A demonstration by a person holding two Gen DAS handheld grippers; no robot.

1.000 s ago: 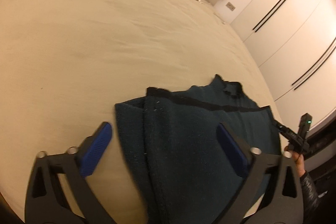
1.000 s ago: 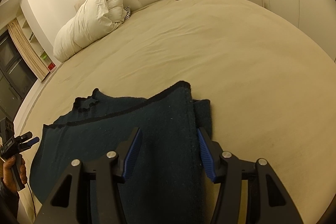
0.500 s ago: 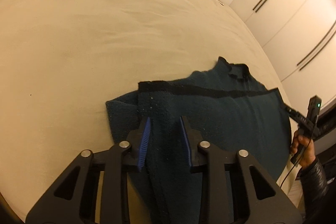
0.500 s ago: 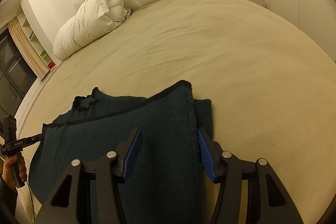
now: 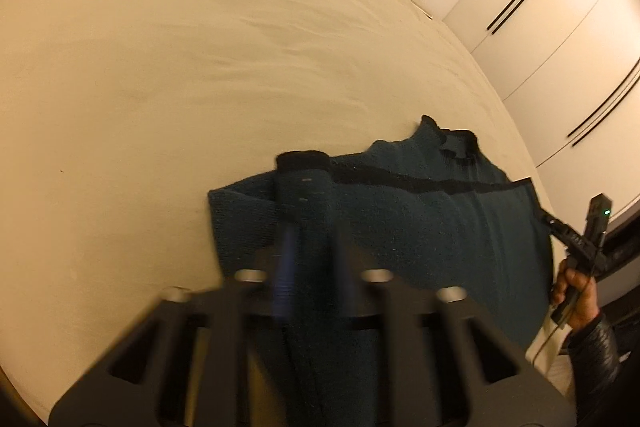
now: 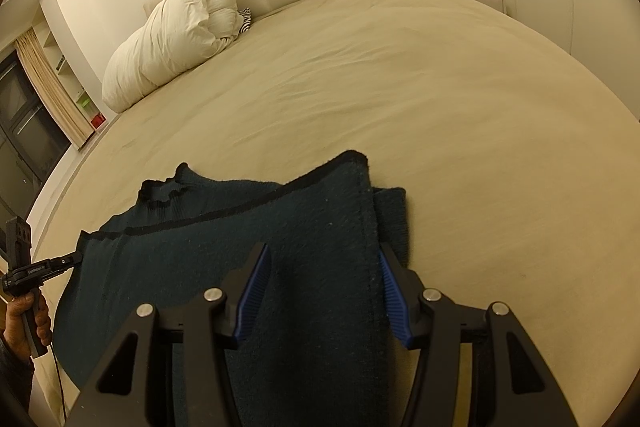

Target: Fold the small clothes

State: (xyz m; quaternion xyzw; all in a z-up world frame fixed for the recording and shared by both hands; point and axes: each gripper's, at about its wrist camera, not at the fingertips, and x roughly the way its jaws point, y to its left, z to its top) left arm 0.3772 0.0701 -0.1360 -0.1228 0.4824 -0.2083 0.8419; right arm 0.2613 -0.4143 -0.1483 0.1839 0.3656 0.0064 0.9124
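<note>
Near the bed's (image 5: 160,87) right edge, the left gripper (image 5: 310,247), wide apart a second ago, has clamped a raised fold of the dark sweater (image 5: 420,227), so folding can begin. Opposite, the right gripper (image 6: 322,291) stays half-open, straddling the sweater's doubled edge.

Right hand-held gripper (image 6: 322,291) blue pads spread, straddling dark teal knit garment (image 6: 248,239) on beige bed (image 6: 420,99). Left hand-held gripper (image 6: 72,259) at garment's far-left edge. White duvet (image 6: 176,35) bundled by headboard.
</note>
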